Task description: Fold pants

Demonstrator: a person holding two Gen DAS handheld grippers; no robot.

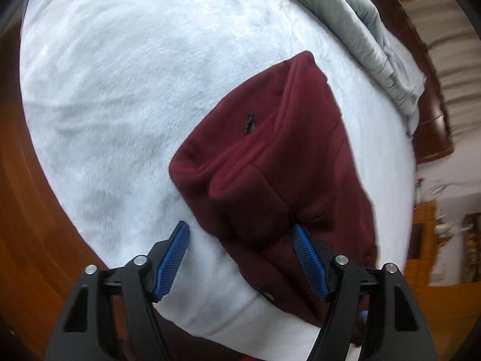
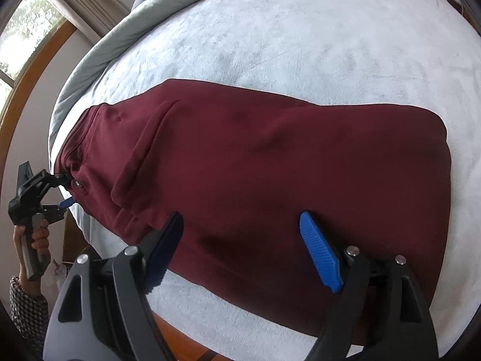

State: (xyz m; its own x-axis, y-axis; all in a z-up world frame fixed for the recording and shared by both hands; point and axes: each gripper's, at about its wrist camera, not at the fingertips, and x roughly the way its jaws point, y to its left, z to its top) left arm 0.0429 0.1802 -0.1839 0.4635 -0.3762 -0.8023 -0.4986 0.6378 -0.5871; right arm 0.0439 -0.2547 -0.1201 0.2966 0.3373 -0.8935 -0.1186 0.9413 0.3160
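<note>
Maroon pants (image 1: 270, 165) lie folded lengthwise on a white fleecy blanket (image 1: 120, 90) spread over a bed. My left gripper (image 1: 240, 236) stands open at the waistband end, with a fold of the cloth lying loosely between its blue pads. The right wrist view has the pants (image 2: 270, 156) stretched across the blanket (image 2: 330, 30). My right gripper (image 2: 240, 219) hangs open just above their near edge, gripping nothing. At the far left of that view a hand (image 2: 36, 240) holds the left gripper (image 2: 70, 189) against the waistband.
A grey duvet (image 1: 375, 30) is bunched along the far side of the bed (image 2: 90, 60). A dark wooden headboard (image 1: 433, 120) stands behind it. A window (image 2: 24, 30) with a wooden frame is at the left. Wooden furniture (image 1: 421, 240) stands beyond the bed's edge.
</note>
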